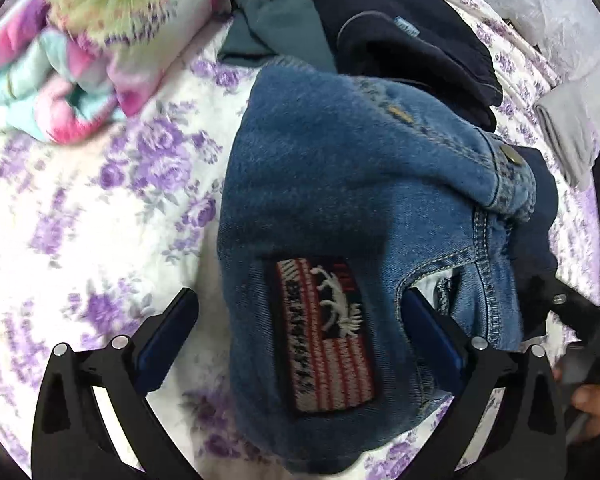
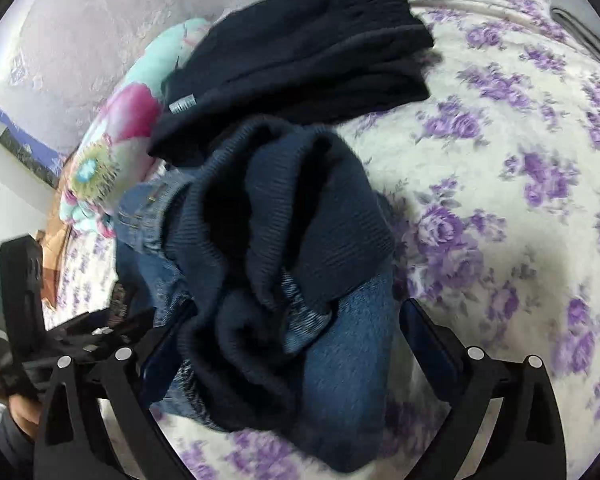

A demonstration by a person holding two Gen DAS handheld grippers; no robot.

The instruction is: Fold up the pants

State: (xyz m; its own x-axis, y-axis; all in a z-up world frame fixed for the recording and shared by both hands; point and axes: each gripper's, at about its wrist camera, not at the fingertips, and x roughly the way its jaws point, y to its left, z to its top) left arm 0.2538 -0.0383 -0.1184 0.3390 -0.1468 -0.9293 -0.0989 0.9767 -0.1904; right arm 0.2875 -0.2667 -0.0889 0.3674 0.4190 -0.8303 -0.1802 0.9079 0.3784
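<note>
Both claws stand wide apart, gripping nothing: left gripper [image 1: 300, 332] and right gripper [image 2: 296, 332] straddle the bundled jeans [image 1: 340, 184] on the floral bedsheet [image 1: 100, 208]. Judging ahead, pinch the waistband [image 1: 512, 176] at two o'clock, avoiding the navy garment [image 2: 300, 48].

No lettering could be read with certainty. The blue jeans [image 1: 340, 184] carried a sewn flag-style patch [image 1: 324, 336] with red and white stripes and a row of dark characters along one edge, too blurred to make out. The dark navy garment [image 2: 300, 52] bore a small pale tag [image 2: 183, 104], its print illegible.
</note>
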